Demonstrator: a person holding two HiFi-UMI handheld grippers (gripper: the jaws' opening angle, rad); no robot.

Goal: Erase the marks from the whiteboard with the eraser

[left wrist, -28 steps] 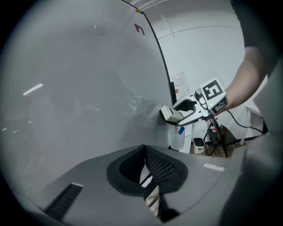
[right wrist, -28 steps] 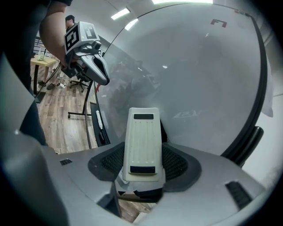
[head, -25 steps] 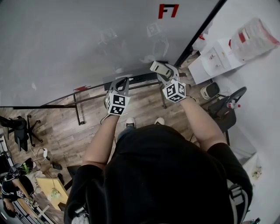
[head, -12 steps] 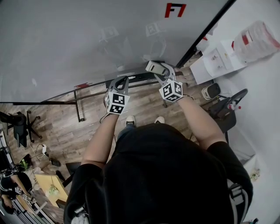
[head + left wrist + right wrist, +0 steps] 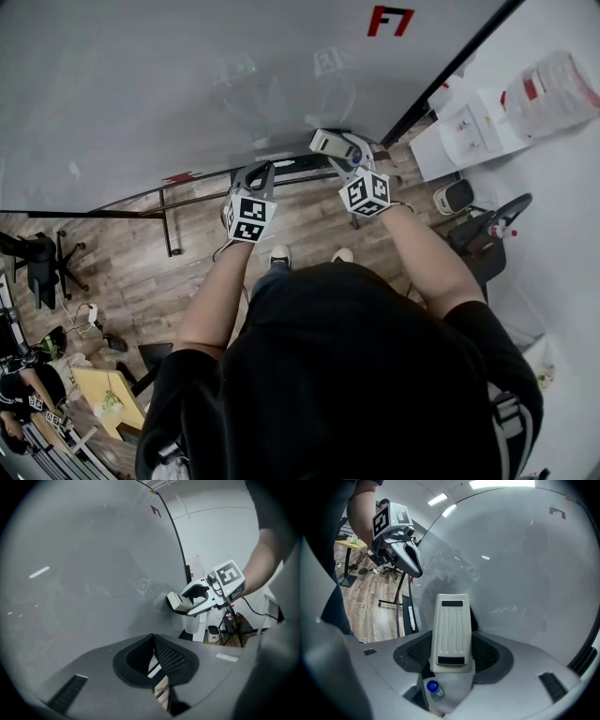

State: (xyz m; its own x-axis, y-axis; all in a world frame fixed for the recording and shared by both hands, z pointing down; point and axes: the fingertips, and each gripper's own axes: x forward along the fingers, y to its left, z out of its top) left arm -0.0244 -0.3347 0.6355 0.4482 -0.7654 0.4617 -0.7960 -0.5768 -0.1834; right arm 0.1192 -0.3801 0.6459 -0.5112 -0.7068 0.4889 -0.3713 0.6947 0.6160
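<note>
While the right claw (image 5: 334, 150) clamps the eraser (image 5: 450, 630) near the whiteboard (image 5: 141, 94) lower edge, left claw (image 5: 257, 174) seems closed

- whiteboard (image 5: 187, 84), ahead of the fingertips: smooth, glossy, mirrors the ceiling lights.
- eraser (image 5: 450, 632), in the right gripper (image 5: 450, 654): off-white plastic, matt, ribbed back.
- pads (image 5: 417, 653) flanking it: black, dimpled.
- fingers (image 5: 525, 667): grey matt plastic.
- floor (image 5: 141, 272), below the fingers: wood-grain planks.

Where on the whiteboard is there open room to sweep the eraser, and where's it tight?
Open: the whiteboard left of the left gripper, and the band above both grippers up to the red mark. Tight: lower right, where the eraser in the right gripper sits between the left gripper and the black frame edge.
</note>
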